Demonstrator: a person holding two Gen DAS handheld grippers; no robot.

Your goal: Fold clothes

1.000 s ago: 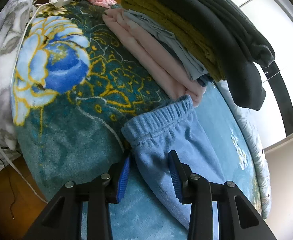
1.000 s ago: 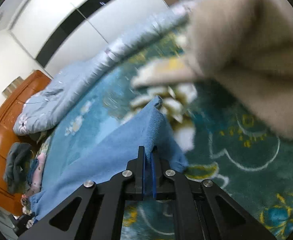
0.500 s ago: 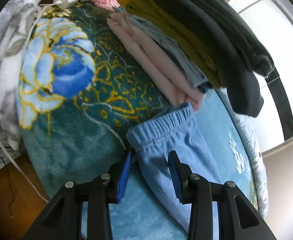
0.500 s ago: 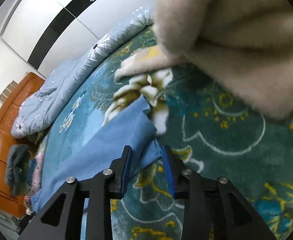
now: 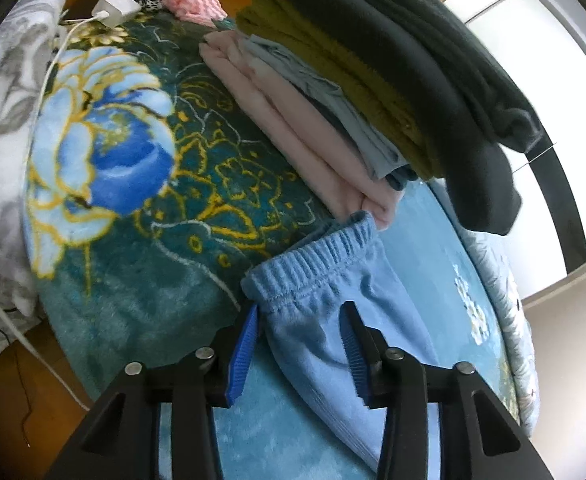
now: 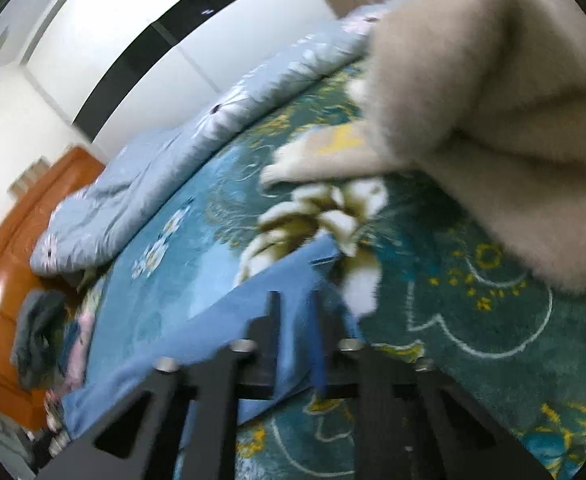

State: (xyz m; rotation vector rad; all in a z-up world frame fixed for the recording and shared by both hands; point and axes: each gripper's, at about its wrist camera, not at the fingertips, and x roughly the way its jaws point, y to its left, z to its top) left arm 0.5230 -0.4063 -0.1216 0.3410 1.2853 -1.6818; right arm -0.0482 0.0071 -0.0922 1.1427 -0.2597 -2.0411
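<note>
Light blue fleece trousers [image 5: 333, 300] lie stretched across the teal floral blanket [image 5: 141, 240] on the bed. My left gripper [image 5: 299, 334] is open, its jaws either side of the waistband corner without pinching it. In the right wrist view the trousers' leg end [image 6: 293, 280] lies between the jaws of my right gripper [image 6: 295, 320], which are partly closed around the cloth; the view is blurred, so I cannot tell whether they grip it.
A stack of folded clothes [image 5: 333, 92], pink, grey, mustard and dark grey, sits just beyond the waistband. A white charger and cable [image 5: 113, 10] lie at the bed's far left. A beige fluffy garment [image 6: 493, 120] and a pale blue quilt [image 6: 173, 180] lie near the leg end.
The right gripper let go of the trouser leg, opened, then moved forward over it again with its jaws narrowing. The left gripper stayed open and edged closer to the waistband.
</note>
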